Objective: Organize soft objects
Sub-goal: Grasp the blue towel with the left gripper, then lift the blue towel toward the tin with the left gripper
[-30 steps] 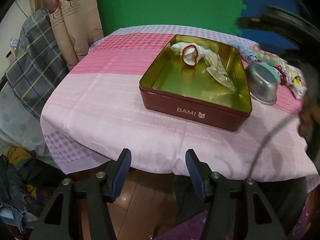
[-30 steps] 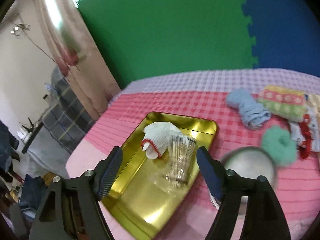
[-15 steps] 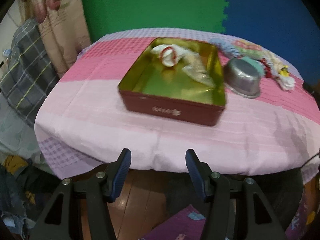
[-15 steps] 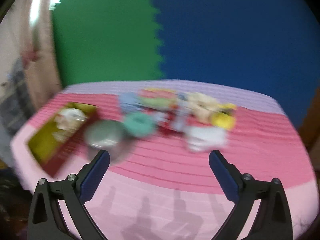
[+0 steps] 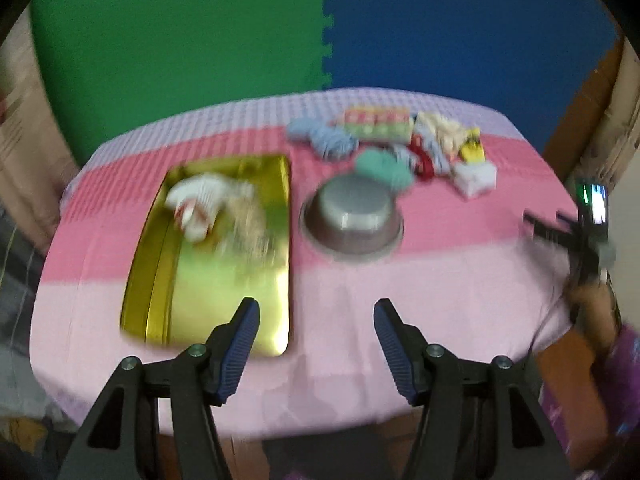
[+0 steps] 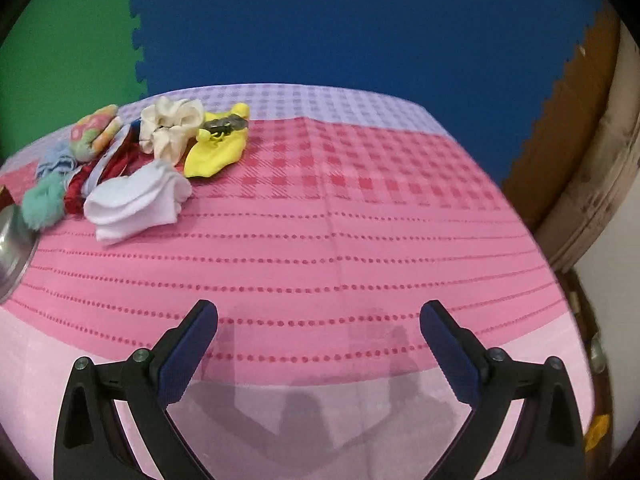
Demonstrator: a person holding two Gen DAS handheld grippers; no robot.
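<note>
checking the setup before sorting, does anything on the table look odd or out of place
One thing: the metal bowl sits upside down beside the gold tin, so nothing can go in it. The soft items lie in a loose heap behind it.

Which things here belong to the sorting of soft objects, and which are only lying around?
For the job: white socks, yellow cloth, cream scrunchie, teal fluffy piece, gold tin.
Lying about: metal bowl, wall mats, pink tablecloth.

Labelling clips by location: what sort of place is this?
Probably a home room set up for recording: a table under a pink checked cloth, foam play mats as backdrop, socks and scrunchies beside a gold tin.
</note>
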